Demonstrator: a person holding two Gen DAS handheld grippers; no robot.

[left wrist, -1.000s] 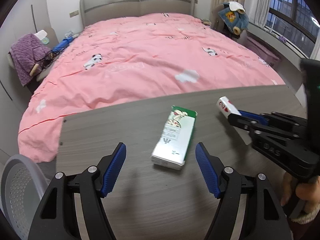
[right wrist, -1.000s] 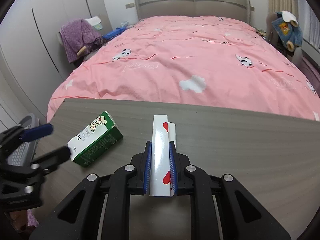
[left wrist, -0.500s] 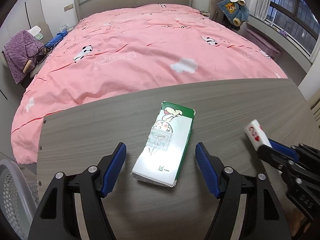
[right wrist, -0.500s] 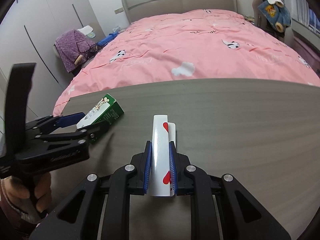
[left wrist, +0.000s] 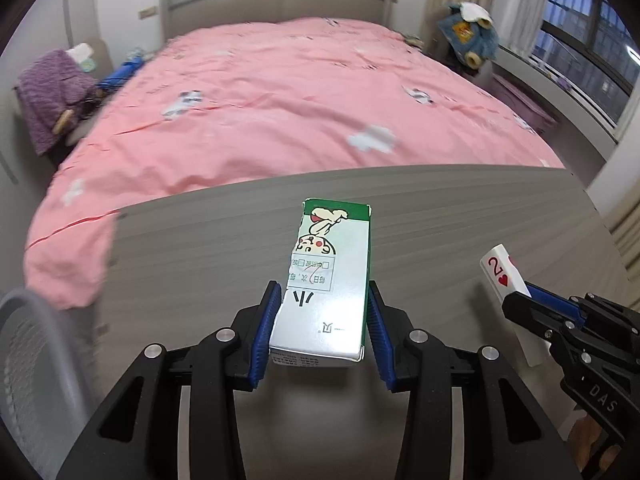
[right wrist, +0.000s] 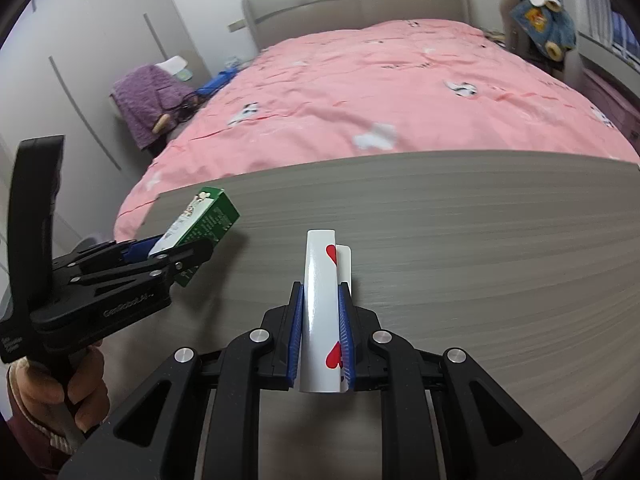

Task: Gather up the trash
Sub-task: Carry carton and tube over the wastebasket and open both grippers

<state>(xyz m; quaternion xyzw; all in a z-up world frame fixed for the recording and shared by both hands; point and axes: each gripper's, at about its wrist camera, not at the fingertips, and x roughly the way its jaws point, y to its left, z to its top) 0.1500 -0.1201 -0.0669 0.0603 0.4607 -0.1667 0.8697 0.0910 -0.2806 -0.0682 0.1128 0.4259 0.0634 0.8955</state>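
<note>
A green and white carton sits between the blue pads of my left gripper, whose jaws are closing and touch both its long sides. In the right wrist view the carton tilts up from the grey wooden table in the left gripper. My right gripper is shut on a curled white playing card with red hearts. The left wrist view shows that card sticking out of the right gripper at the right, above the table.
A bed with a pink quilt lies just beyond the table's far edge. A grey mesh object stands low at the left of the table. A hand grips the left gripper's handle. A window runs along the right wall.
My left gripper moved forward over the carton and its jaws closed from wide apart onto the carton's sides. The right gripper drifted right with the card still held.
</note>
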